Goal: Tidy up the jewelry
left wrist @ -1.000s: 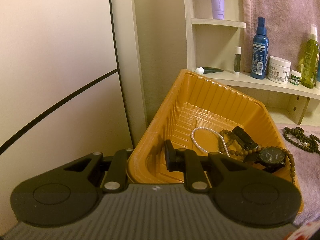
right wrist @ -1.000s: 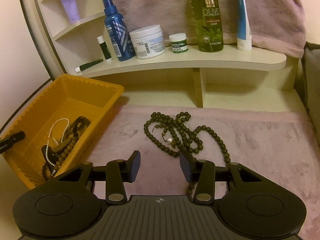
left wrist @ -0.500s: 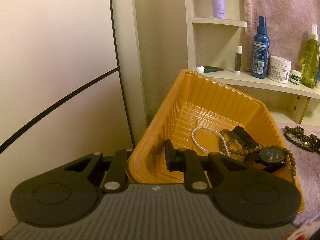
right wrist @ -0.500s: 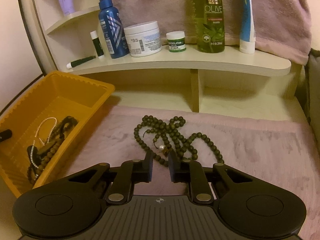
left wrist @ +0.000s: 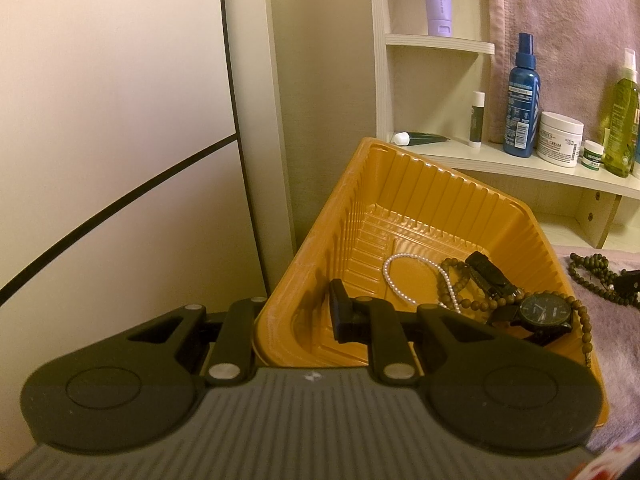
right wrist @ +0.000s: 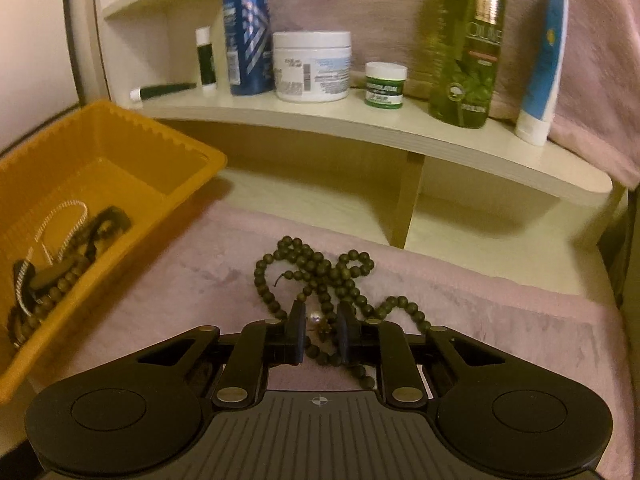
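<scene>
An orange plastic tray (left wrist: 420, 196) holds a pearl string (left wrist: 390, 276), a brown bead bracelet (left wrist: 452, 284) and a black watch (left wrist: 546, 312). My left gripper (left wrist: 296, 312) is shut on the tray's near rim, one finger inside and one outside. A dark bead necklace (right wrist: 320, 272) lies tangled on the pink cloth (right wrist: 160, 288); it also shows in the left wrist view (left wrist: 592, 272). My right gripper (right wrist: 320, 330) is low over the necklace, its jaws narrowed around some beads with a small gap left. The tray also shows in the right wrist view (right wrist: 176, 152).
A cream shelf (right wrist: 400, 128) behind carries a blue spray bottle (right wrist: 246, 32), a white cream jar (right wrist: 312, 66), a small green jar (right wrist: 384, 84), an olive bottle (right wrist: 464, 44) and a tube (right wrist: 540, 60). A white panel (left wrist: 112, 120) stands left of the tray.
My right gripper moved forward and down onto the bead necklace and its jaws narrowed. My left gripper and the tray stayed still.
</scene>
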A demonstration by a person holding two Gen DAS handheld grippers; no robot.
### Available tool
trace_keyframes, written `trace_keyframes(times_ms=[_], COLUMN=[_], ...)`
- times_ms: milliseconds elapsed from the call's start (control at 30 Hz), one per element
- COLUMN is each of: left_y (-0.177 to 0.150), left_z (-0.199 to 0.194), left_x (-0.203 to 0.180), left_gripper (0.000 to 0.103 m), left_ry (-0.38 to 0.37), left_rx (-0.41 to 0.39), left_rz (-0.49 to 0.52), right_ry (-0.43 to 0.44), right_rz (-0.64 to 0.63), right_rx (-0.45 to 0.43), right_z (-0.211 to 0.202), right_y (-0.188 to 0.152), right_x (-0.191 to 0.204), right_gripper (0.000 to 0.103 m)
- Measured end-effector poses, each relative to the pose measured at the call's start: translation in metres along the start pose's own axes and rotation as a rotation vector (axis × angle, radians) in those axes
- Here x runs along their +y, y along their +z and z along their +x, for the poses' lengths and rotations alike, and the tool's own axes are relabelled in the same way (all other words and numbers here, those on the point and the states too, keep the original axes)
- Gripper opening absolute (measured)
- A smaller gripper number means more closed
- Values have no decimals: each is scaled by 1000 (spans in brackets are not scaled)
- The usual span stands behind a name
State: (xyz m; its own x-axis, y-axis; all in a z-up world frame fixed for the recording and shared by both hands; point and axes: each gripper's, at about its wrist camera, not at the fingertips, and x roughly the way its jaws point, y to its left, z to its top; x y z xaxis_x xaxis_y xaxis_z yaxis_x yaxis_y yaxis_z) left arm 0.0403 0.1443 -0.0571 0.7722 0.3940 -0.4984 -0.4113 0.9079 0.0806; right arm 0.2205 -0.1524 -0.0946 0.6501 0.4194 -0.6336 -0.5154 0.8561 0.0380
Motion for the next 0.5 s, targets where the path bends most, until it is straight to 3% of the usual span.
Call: trace_keyframes(times_ms=[167, 367, 500], left_y=[0, 0, 0], left_z=[0, 0, 0], left_x=[0, 0, 0], left_gripper=[17, 17, 17], left_ry=[0, 0, 0], left_rx=[0, 1, 2], left_rz=[1, 0, -2], right_ry=[-12, 1, -30], right_rz=[-39, 18, -112], right_rx=[-1, 3, 9], right_z=[2, 7, 8], right_y=[-4, 0, -3], right_x=[8, -2, 9], right_gripper=[18, 15, 12])
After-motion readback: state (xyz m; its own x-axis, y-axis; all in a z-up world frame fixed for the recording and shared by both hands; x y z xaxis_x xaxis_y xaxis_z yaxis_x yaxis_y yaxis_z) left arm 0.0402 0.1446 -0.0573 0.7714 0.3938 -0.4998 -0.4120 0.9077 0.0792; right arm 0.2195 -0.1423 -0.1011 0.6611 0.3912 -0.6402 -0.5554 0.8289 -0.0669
